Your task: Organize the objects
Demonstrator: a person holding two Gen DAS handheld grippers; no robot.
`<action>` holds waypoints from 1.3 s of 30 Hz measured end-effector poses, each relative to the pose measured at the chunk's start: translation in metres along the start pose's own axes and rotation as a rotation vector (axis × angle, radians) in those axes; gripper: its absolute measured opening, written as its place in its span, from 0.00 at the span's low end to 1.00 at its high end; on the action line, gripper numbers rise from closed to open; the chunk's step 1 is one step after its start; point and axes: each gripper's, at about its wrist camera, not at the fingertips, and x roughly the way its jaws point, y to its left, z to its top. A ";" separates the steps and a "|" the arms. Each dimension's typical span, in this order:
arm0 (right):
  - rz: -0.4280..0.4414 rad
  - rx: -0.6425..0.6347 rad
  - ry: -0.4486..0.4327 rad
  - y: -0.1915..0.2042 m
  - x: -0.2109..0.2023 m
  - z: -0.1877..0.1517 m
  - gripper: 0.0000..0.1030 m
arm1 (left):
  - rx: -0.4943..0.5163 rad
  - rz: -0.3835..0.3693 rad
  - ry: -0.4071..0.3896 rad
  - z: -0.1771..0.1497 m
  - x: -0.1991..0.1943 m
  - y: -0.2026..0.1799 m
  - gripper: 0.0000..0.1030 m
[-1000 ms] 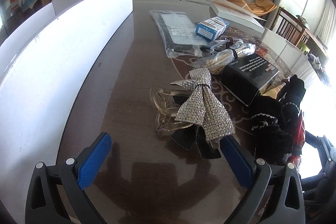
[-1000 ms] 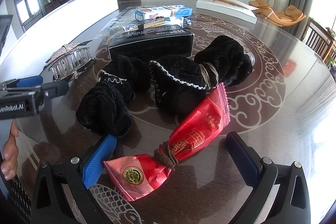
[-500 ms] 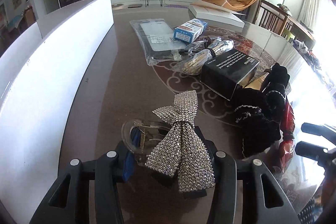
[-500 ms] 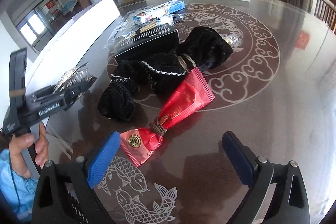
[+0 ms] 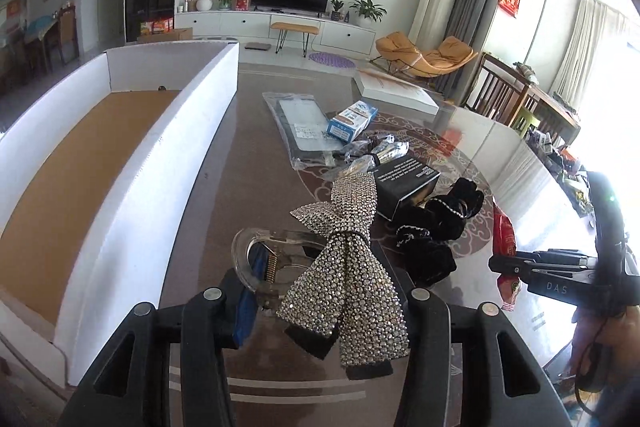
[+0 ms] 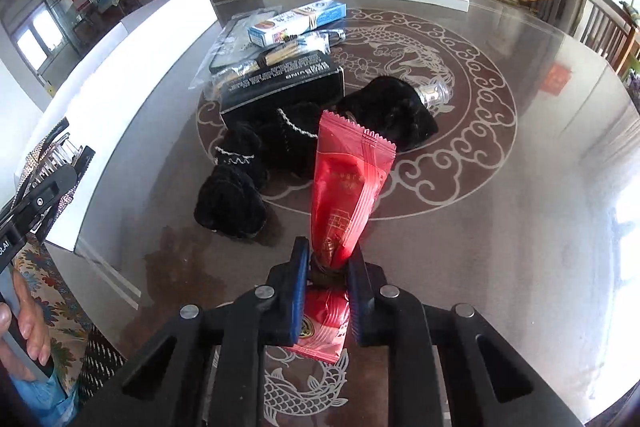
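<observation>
Our left gripper is clamped on the rhinestone bow hair clip: the clear claw of the clip sits between the blue pads, and the sparkling bow lies over the top, its tails hanging toward the camera. The clip is lifted off the dark table, just beside the long white box on our left, whose brown cardboard floor shows.

Our right gripper is closed on the red snack packet, pinching it at its banded waist. The larger half rises forward from the pads, and the smaller half with the round gold emblem hangs below them.

Past the packet, black fuzzy scrunchies lie on the table against a black carton, with a blue-and-white box farther back.
</observation>
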 end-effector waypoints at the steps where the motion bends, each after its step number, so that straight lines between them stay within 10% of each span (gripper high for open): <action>1: 0.027 0.004 -0.023 0.004 -0.012 0.003 0.18 | -0.006 0.002 -0.020 0.006 -0.011 0.006 0.47; 8: 0.261 -0.150 -0.159 0.120 -0.061 0.071 0.18 | -0.061 0.181 -0.124 0.059 -0.071 0.095 0.47; 15: 0.421 -0.374 -0.164 0.290 -0.029 0.119 0.18 | -0.116 0.399 0.029 0.063 -0.043 0.194 0.47; 17: 0.423 -0.387 -0.115 0.317 -0.008 0.122 0.25 | -0.126 0.448 0.084 0.055 -0.030 0.206 0.49; 19: 0.411 -0.369 -0.071 0.327 0.009 0.123 0.65 | -0.139 0.483 0.120 0.048 -0.021 0.212 0.67; 24: 0.371 -0.329 -0.168 0.280 -0.006 0.105 0.82 | -0.136 0.459 0.051 0.041 -0.031 0.192 0.69; 29: 0.170 -0.239 -0.269 0.176 -0.012 0.080 0.91 | -0.054 0.253 -0.058 0.044 -0.055 0.104 0.69; 33: -0.039 -0.110 -0.279 0.072 -0.004 0.045 0.91 | 0.069 0.078 -0.113 0.025 -0.062 0.008 0.97; 39: -0.255 0.126 -0.187 -0.060 0.010 -0.009 0.91 | 0.085 0.016 0.042 -0.035 0.020 -0.059 0.99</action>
